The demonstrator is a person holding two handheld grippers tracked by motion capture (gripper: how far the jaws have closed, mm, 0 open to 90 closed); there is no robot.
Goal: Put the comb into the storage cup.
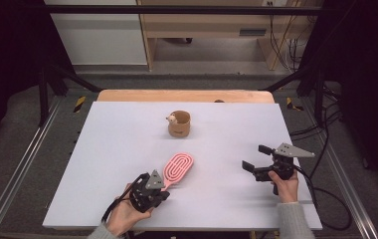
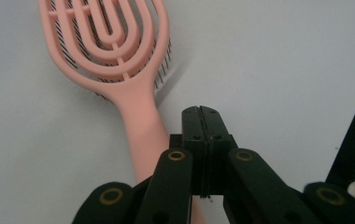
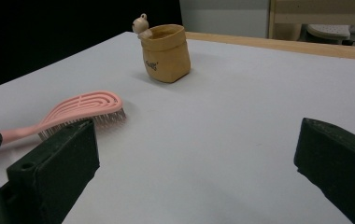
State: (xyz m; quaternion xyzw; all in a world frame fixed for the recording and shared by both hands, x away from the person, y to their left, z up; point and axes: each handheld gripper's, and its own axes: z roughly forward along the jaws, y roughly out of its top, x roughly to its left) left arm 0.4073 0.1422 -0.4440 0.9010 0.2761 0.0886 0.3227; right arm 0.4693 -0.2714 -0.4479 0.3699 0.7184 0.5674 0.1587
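Your left gripper, jaws pressed together empty, is hovering just right of the pink hairbrush handle; your right gripper is gaping wide.

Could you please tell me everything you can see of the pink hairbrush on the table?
The hairbrush looks like pink plastic, with an oval head of open, nested loops and a slim, plain handle. Dark bristles show under the head, so it lies flat, bristles down, on the pale table, its head pointing toward the tan cup farther back. The handle runs back beneath the left gripper, whose jaws are shut beside and above it, not on it. Whether they touch the handle cannot be told.
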